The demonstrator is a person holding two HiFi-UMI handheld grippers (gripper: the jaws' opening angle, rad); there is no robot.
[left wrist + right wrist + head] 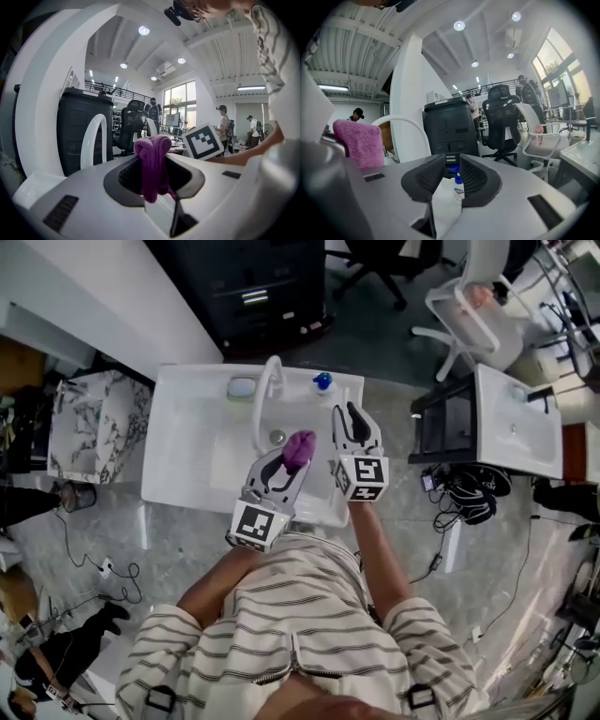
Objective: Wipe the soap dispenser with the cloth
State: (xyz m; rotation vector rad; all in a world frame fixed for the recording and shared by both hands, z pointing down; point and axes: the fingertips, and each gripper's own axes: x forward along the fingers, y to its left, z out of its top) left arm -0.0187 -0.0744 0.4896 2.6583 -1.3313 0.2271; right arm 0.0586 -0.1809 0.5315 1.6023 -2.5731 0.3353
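- The bunched purple terry cloth (pixel 300 448) is clamped between the jaws of the left gripper (pixel 291 470). It sits at the middle of the head view, above the white sink basin (pixel 187 390).
- The white soap dispenser with a blue pump top (pixel 322 382) stands on the sink's back rim, just right of the arched white faucet (pixel 265 395) in the upper middle of the frame. It is apart from the cloth and from both grippers.
- The right gripper (pixel 349 418) is right of the cloth. Its jaws stand a narrow gap apart and grip nothing. In the right gripper view the dispenser shows through that gap, farther off.
- Judging from this, the cloth is in hand and the wipe has not begun. Bringing the cloth to the bottle, perhaps steadying it with the right gripper, and rubbing it down are all left.
- In the head view the dispenser is small, and little more than its blue top shows.
- In the right gripper view only a strip of its label and pump shows.
- Whether the bottle is dirty or wet cannot be told.
- A pale oval thing (pixel 242 387) left of the faucet is too small to name.
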